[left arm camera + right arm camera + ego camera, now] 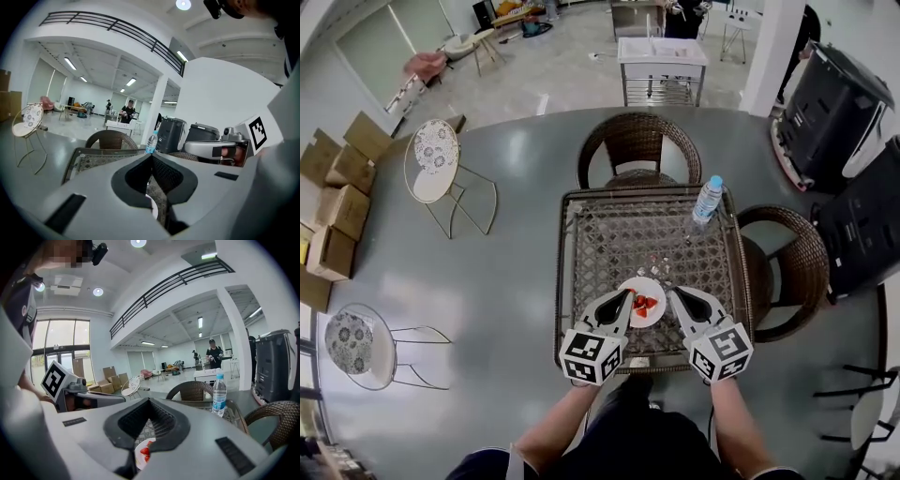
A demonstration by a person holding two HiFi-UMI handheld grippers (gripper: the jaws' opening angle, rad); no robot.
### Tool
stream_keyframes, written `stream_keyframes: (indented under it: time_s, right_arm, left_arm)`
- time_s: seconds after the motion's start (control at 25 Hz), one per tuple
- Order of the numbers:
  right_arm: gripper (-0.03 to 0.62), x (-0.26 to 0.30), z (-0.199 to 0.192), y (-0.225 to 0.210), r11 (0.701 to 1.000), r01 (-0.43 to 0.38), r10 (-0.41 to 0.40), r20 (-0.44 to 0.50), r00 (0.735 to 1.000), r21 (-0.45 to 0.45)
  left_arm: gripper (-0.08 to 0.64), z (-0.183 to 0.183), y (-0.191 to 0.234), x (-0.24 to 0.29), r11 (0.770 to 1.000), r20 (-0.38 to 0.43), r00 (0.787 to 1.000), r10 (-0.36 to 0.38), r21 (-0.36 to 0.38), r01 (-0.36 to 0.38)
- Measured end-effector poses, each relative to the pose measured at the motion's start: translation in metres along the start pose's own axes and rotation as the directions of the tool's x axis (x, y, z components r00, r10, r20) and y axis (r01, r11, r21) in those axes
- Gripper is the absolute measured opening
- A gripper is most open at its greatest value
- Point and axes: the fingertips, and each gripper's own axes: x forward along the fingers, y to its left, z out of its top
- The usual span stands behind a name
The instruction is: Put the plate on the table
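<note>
A small white plate (653, 288) holding red strawberries (644, 304) rests on the wicker, glass-topped table (566, 246), near its front edge. My left gripper (627, 294) points at the plate's left rim with its jaws shut. My right gripper (671, 292) points at the right rim, jaws also shut. I cannot tell whether either tip touches the rim. In the left gripper view the jaws meet at the tip (151, 155) and a sliver of plate (153, 209) shows below them. In the right gripper view the tip (149, 400) is closed above the plate (139, 456) and strawberries (146, 451).
A water bottle (707, 199) stands at the table's far right corner. Wicker chairs sit behind (637, 141) and to the right (792, 262) of the table. White metal chairs (436, 159) and cardboard boxes (337, 187) are off to the left; black appliances (834, 103) are at the right.
</note>
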Motion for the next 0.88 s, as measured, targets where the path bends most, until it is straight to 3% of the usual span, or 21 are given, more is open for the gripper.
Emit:
stream_keyframes:
  time_s: [0.4, 0.88]
  right_arm:
    - [0.003, -0.012, 0.028, 0.014, 1.0, -0.007, 0.008, 0.072, 0.997, -0.027]
    - [0.003, -0.008, 0.038, 0.019, 0.999, -0.018, 0.022, 0.096, 0.995, -0.047]
  left_arm:
    - [0.008, 0.028, -0.021, -0.011, 0.996, 0.072, 0.993, -0.088, 0.034, 0.086]
    - [0.008, 0.036, -0.025, -0.012, 0.992, 0.09, 0.988, -0.124, 0.017, 0.123]
